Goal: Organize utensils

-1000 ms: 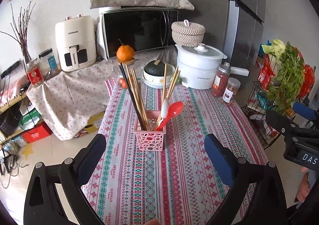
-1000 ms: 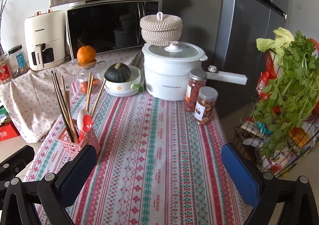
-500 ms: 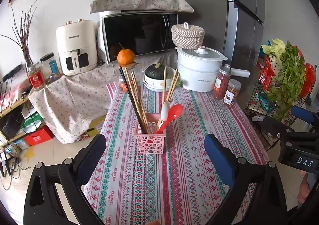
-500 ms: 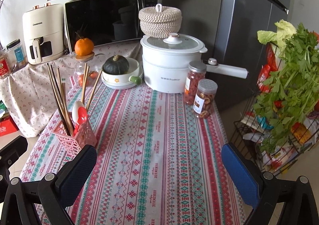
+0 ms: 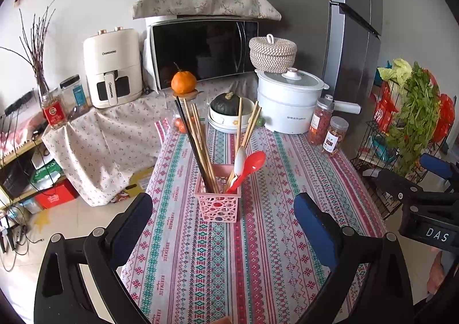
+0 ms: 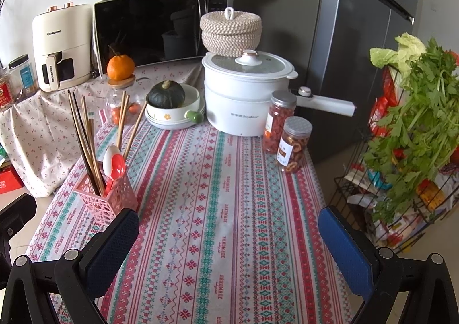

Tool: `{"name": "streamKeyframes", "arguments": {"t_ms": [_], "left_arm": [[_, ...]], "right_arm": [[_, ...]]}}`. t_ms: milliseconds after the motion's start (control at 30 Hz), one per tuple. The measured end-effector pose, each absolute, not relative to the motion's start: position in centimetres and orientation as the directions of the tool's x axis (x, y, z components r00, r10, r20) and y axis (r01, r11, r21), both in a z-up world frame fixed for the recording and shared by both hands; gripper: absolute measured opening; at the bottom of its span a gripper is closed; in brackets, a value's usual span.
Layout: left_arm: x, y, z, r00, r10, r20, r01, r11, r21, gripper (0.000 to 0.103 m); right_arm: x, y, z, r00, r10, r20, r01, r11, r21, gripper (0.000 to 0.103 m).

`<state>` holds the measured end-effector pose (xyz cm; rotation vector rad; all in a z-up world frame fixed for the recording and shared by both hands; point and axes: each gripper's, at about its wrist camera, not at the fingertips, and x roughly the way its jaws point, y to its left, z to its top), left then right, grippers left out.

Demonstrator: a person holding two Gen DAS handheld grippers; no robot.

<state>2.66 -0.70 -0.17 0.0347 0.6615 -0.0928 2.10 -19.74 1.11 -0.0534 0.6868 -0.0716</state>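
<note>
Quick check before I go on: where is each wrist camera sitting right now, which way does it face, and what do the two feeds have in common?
Left wrist: sits behind the open left tongs, above the near table edge, facing the pink utensil basket dead ahead; the right tongs' black body shows at right.
Right wrist: sits behind the open right tongs, further right, facing the bare striped tablecloth and the white pot; a black piece of the left tool shows at the left edge.
Shared: basket, chopsticks, red spoon, pot, microwave.
</note>
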Motion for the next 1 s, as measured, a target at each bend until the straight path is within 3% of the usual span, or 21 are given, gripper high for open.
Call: {"name": "streamKeyframes", "arguments": {"t_ms": [1000], "left_arm": [[2.43, -0.73, -0.18, 0.785, -0.073, -0.615, 0.098, 0.995, 0.007, 0.1]], "right_arm": [[1.59, -19.42, 1.86, 0.784, -0.079, -0.616, 0.055, 0.997, -0.058, 0.102]]}}
